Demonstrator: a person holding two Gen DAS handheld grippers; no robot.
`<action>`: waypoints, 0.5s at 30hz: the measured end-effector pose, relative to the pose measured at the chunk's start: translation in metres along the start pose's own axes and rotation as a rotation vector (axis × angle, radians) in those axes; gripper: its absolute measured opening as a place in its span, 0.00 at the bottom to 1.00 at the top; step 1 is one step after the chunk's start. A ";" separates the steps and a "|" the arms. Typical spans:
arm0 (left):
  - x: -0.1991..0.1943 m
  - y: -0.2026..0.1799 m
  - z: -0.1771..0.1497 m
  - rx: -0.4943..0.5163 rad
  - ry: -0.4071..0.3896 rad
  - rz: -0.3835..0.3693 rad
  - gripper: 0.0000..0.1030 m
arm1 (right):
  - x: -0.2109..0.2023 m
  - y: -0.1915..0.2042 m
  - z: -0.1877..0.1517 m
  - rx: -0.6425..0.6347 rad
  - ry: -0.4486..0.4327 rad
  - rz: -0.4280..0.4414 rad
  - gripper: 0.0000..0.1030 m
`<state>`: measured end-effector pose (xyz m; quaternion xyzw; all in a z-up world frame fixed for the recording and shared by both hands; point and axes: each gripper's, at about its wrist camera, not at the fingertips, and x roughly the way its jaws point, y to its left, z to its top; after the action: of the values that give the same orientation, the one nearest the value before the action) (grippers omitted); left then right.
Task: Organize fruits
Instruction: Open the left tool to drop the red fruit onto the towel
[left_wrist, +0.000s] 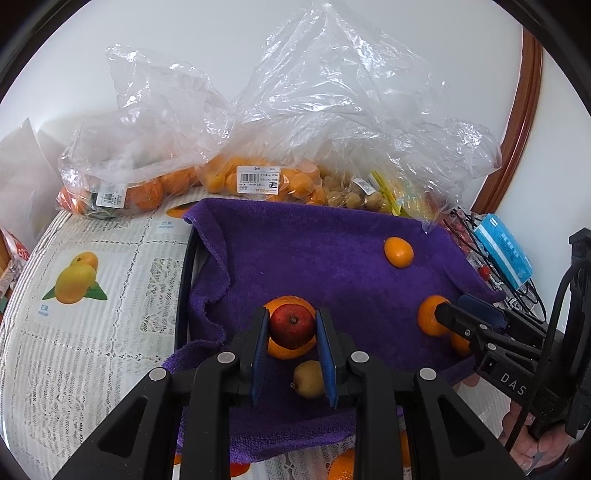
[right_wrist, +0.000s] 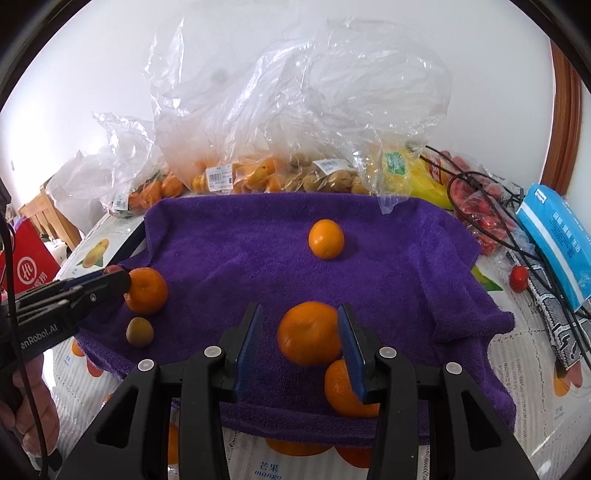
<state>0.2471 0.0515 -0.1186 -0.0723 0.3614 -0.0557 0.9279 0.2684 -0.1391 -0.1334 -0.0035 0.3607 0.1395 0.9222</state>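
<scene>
Over the purple towel (left_wrist: 332, 258) my left gripper (left_wrist: 291, 328) clamps a small red apple (left_wrist: 291, 326) and my right gripper (right_wrist: 304, 332) pinches an orange (right_wrist: 309, 332), so either round fruit could squirt out and roll off the table edge.

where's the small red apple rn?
Left wrist view: small red apple clamped in the left gripper, over an orange on the purple towel.

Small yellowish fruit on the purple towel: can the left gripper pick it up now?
Probably not yet: the left gripper is shut on a red apple, though the fruit lies uncovered close by.
</scene>
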 end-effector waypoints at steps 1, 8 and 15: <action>0.000 -0.001 0.000 0.003 0.000 0.002 0.23 | -0.002 0.000 0.000 -0.001 -0.007 -0.001 0.41; 0.004 -0.003 -0.003 0.012 0.013 -0.011 0.23 | -0.009 -0.005 0.003 0.026 -0.037 -0.001 0.41; 0.003 -0.006 -0.005 0.031 0.011 -0.014 0.23 | -0.013 -0.006 0.005 0.033 -0.054 -0.013 0.41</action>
<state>0.2455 0.0444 -0.1229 -0.0602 0.3649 -0.0682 0.9266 0.2639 -0.1475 -0.1217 0.0132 0.3377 0.1273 0.9325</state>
